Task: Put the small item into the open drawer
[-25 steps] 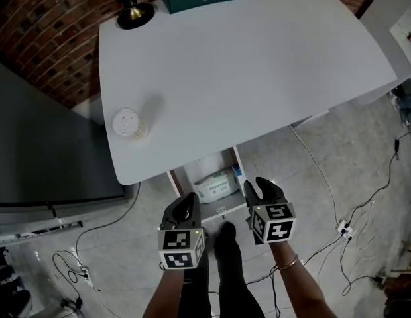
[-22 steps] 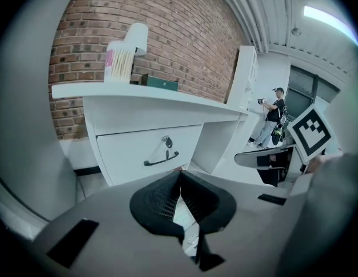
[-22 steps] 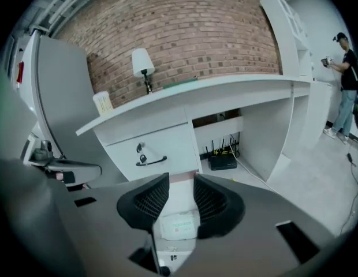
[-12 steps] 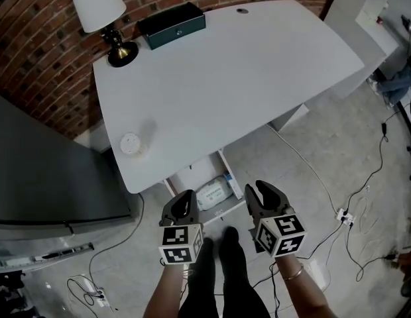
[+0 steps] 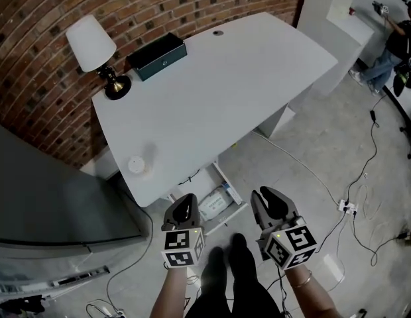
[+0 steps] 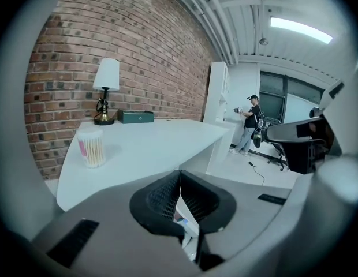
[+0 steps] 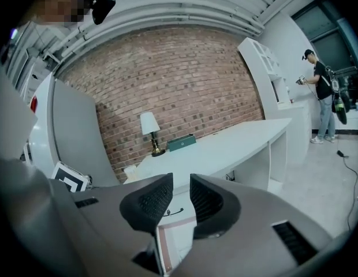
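Left claw is closed and empty; right claw, its jaws slightly apart and just closing, holds nothing. Both hang short of the surface, apparently before reaching. The swab jar stands at its near-left edge, with the drawer open beneath.

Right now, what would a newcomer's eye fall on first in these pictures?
The white desk against the red brick wall dominates, with a white-shaded lamp, a dark green box and a cotton swab jar on it. Below its near edge an open drawer shows, and both grippers hang near it: the left gripper shut and empty, the right gripper with jaws apart, having just been closing on nothing.
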{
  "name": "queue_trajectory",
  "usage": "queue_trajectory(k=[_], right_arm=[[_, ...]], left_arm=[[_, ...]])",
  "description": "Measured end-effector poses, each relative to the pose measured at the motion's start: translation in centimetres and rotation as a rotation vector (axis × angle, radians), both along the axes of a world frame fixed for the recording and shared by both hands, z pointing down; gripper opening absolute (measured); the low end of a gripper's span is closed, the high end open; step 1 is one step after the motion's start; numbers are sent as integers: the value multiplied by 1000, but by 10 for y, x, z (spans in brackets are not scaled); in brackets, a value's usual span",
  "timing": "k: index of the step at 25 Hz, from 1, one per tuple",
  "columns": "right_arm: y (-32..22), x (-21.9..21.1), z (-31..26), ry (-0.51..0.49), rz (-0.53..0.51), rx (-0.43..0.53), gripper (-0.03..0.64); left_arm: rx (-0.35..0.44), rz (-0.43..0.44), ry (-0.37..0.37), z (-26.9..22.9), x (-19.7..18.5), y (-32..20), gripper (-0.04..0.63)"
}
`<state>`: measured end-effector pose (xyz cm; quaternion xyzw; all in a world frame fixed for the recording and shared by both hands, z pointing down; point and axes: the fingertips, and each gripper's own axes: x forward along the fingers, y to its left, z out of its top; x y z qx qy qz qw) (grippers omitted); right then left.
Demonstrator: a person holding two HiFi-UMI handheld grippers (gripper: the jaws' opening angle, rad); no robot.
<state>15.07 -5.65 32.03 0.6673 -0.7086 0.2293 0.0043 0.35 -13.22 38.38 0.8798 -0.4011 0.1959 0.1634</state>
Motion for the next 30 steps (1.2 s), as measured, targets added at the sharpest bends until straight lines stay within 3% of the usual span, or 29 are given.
queue_trajectory(k=[16,25,30], right_arm=[[70,-6,-93,36,144,118,14],[103,-15,-122,56,188,191,6],[112,-17,-124,65,224,181,6]], left_arm=[[109,128,40,-93,-10,24,21],[132,187,68,-112,-15,31,21],[130,208,80,-113,-14,33,21]])
